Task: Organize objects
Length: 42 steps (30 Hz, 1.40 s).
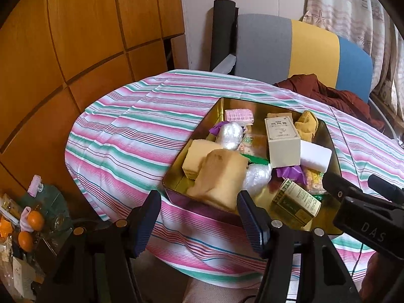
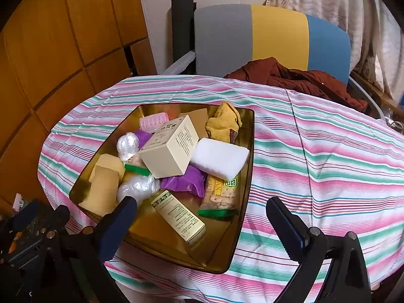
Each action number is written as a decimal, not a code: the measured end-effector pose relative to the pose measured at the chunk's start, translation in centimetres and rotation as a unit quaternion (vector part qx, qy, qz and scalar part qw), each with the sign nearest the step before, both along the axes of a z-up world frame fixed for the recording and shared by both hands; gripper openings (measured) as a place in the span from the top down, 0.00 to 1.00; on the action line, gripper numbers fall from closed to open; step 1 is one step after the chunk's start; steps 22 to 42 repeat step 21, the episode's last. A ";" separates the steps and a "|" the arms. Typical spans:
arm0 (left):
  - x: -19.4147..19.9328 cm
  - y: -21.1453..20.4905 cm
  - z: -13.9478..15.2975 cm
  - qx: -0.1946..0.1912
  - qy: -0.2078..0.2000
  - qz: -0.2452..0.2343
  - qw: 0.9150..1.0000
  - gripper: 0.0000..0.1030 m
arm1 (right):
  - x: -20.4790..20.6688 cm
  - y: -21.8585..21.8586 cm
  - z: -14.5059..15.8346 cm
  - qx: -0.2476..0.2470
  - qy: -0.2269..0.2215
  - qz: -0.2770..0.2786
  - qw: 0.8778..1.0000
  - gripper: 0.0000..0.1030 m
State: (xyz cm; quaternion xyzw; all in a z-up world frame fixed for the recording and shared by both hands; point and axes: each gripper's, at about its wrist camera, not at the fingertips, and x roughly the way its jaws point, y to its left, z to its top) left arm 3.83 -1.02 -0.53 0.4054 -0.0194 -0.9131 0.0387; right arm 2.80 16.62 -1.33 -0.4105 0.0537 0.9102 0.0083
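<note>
Blue-padded jaws of the left gripper (image 1: 199,217) stand spread and empty over the near rim of the gold tin (image 1: 174,176); a tan sponge (image 1: 222,176) sits just beyond. The right gripper (image 2: 202,224) is spread too, over the tin's near corner. The tin rests on the striped bench (image 2: 328,166), full of boxes, sponges and wrappers.

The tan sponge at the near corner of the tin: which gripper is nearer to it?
Left. The left gripper hangs open just in front of the tan sponge; the right gripper is open farther to the sponge's right.
</note>
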 end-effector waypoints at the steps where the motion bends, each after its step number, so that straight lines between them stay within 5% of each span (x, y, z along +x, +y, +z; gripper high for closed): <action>1: 0.0 0.0 0.0 -0.001 0.001 0.000 1.000 0.38 | 0.0 0.0 0.0 0.001 0.000 0.000 1.000 0.00; 42: -0.1 0.0 -0.1 0.006 0.004 0.001 1.000 0.41 | -0.1 0.6 -0.4 -0.001 -0.006 -0.009 1.000 0.00</action>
